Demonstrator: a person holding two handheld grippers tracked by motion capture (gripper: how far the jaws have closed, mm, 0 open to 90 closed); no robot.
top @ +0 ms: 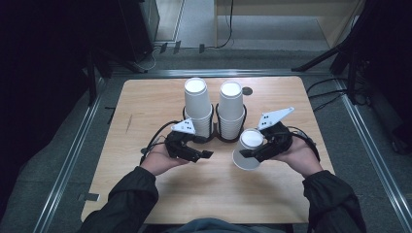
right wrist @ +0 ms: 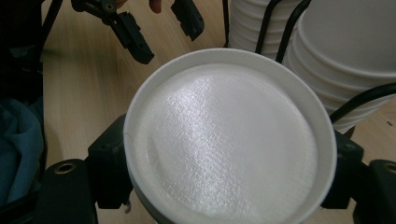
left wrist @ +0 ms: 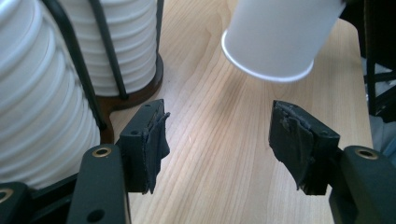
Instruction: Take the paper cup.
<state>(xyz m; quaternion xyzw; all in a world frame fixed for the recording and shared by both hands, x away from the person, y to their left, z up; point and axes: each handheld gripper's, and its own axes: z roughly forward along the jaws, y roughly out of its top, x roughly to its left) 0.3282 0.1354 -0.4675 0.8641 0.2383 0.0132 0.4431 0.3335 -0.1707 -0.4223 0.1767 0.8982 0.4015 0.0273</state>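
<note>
Sleeves frame the table [top: 145,204]. Ahead of the left jaws stand two cup stacks [top: 198,104], kept upright by a wire holder [top: 216,137]. Right gripper [top: 252,152] clamps one cup [top: 248,148] across its wall, upside down, base up, long axis tilted. Left gripper [top: 206,155] gapes empty, apparently ready to assist.

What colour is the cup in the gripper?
White; the cup shows best in the right gripper view.
</note>
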